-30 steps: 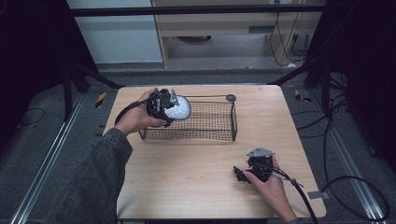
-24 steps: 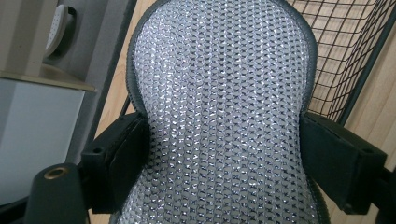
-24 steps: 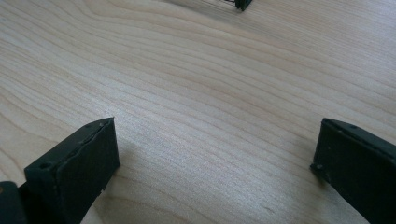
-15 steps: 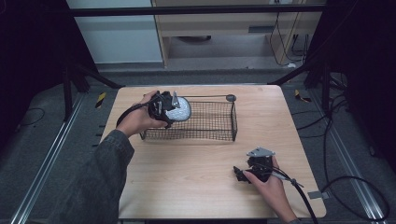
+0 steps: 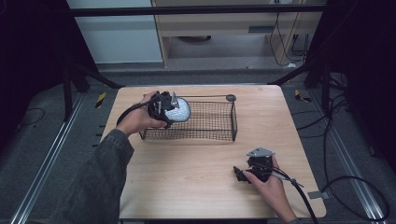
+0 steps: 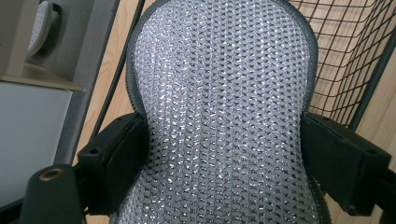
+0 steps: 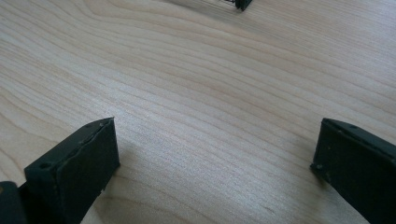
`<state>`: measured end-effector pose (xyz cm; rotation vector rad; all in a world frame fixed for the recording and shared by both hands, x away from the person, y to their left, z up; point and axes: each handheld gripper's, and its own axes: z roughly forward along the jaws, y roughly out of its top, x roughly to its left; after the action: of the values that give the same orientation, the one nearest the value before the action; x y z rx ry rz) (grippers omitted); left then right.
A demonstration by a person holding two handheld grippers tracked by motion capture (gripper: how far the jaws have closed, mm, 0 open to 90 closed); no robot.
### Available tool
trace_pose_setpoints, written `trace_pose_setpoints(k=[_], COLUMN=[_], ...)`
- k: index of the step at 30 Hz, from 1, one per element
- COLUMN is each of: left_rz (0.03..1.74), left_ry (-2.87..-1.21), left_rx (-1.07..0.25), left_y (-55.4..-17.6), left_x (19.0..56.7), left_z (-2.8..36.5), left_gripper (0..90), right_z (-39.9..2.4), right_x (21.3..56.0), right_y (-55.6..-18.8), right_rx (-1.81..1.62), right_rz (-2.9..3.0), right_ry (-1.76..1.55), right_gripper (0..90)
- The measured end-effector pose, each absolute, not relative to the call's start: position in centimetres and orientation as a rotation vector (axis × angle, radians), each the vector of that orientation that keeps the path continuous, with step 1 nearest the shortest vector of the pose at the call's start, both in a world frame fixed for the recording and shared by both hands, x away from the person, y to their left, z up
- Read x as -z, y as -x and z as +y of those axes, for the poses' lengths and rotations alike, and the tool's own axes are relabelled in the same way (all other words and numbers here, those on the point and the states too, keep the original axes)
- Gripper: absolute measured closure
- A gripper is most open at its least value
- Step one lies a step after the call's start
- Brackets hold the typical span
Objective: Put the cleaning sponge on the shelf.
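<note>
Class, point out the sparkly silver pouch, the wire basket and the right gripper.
sparkly silver pouch (image 6: pixel 224 107), left gripper view, studded face.
wire basket (image 5: pixel 233 122), high view, right end wall.
right gripper (image 5: pixel 239 173), high view, between its jaw tips.

We're looking down on a light wooden desk (image 5: pixel 187 186) standing on a grey floor (image 5: pixel 42 140). Metal rails (image 5: pixel 46 168) run along the floor on both sides. Behind the desk we see a pale cabinet (image 5: pixel 126 42) and a beige shelf unit (image 5: pixel 219 28), with cables (image 5: pixel 285 42) hanging at its right. Black cable (image 5: pixel 355 191) loops on the floor at right. The room's edges sit dark.
</note>
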<state>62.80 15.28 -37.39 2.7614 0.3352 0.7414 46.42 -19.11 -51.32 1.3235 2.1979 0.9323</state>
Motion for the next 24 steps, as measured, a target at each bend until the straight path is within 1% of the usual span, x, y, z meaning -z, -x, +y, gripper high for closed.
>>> trace_pose_setpoints(k=[5, 10, 13, 17, 24], left_rz=[0.351, 0.396, 0.416, 0.437, 0.445], left_ry=[-2.741, -2.729, -2.728, -2.700, -2.674], left_rx=[-0.739, -0.697, -0.680, -0.672, -0.683], left_y=[-63.0, -63.6, -63.8, -63.9, -63.7], left_x=[37.4, 37.6, 37.7, 37.6, 37.0], left_z=[15.4, 15.7, 15.8, 15.8, 15.7], left_gripper=[12.2, 6.9, 5.5, 4.6, 5.8], right_z=[-19.1, -19.1, -19.1, -19.1, -19.1], right_x=[51.3, 51.3, 51.3, 51.3, 51.3], right_y=[-46.4, -46.4, -46.4, -46.4, -46.4], right_rx=[-0.933, -0.932, -0.935, -0.934, -0.932], right_rz=[2.198, 2.198, 2.198, 2.198, 2.198], right_ry=[-1.323, -1.322, -1.325, -1.325, -1.324], right_gripper=[0.4, 0.4, 0.4, 0.4, 0.4])
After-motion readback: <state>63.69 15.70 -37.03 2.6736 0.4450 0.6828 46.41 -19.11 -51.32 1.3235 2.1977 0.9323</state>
